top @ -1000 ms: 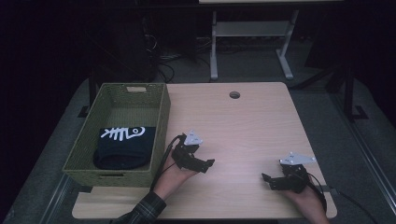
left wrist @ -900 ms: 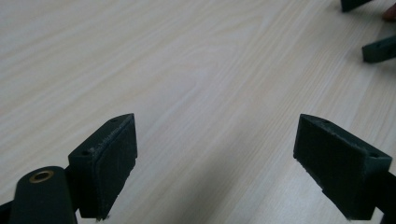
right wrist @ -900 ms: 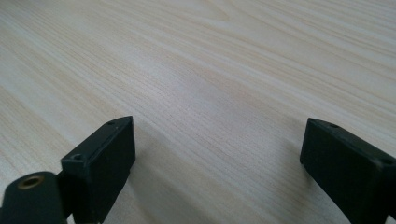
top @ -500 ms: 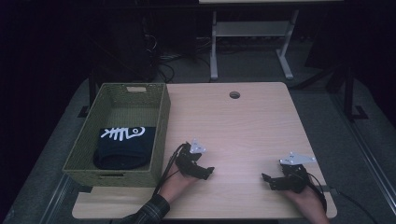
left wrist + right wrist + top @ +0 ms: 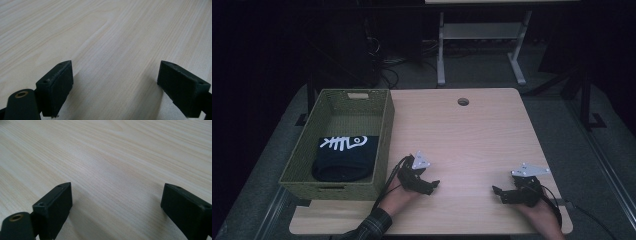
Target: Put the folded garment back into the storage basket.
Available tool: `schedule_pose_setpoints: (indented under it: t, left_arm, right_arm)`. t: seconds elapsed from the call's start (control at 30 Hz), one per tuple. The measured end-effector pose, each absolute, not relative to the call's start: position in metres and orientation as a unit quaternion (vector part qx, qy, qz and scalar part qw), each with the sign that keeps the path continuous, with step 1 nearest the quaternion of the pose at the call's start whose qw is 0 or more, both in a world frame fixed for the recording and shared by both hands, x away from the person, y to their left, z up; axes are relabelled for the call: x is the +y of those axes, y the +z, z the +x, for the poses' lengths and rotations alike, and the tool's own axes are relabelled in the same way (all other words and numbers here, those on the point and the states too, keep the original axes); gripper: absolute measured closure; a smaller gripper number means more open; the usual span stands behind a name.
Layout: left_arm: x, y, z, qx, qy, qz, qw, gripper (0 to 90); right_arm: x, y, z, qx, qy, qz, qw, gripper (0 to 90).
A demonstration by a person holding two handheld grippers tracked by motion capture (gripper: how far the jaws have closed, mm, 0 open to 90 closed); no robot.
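Left gripper slides back from the basket, jaws spread and empty; folded cloth probably stowed; right gripper likewise spread on the tabletop

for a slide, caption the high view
Both open grippers, left and right, rest on the table beside a basket holding a dark cloth.

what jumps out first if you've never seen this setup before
The green woven basket at the table's left edge, holding a folded black garment with a white fishbone print. Next, the two open grippers low over the bare wooden table: the left gripper beside the basket, the right gripper near the right front corner.
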State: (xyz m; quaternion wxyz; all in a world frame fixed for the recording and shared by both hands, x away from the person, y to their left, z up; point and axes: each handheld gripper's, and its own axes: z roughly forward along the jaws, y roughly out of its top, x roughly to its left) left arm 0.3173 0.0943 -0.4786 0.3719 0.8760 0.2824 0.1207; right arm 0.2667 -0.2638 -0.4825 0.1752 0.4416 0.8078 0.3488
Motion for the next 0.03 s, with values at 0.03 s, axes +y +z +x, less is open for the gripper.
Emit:
schedule_pose_setpoints:
  t: [0.03]
  left_arm:
    - [0.0943, -0.4786, 0.3172, 0.283, 0.121, 0.876, 0.372, 12.9]
  right_arm:
    - [-0.2638, -0.4825, 0.2668, 0.808, 0.349, 0.442, 0.175, 9.9]
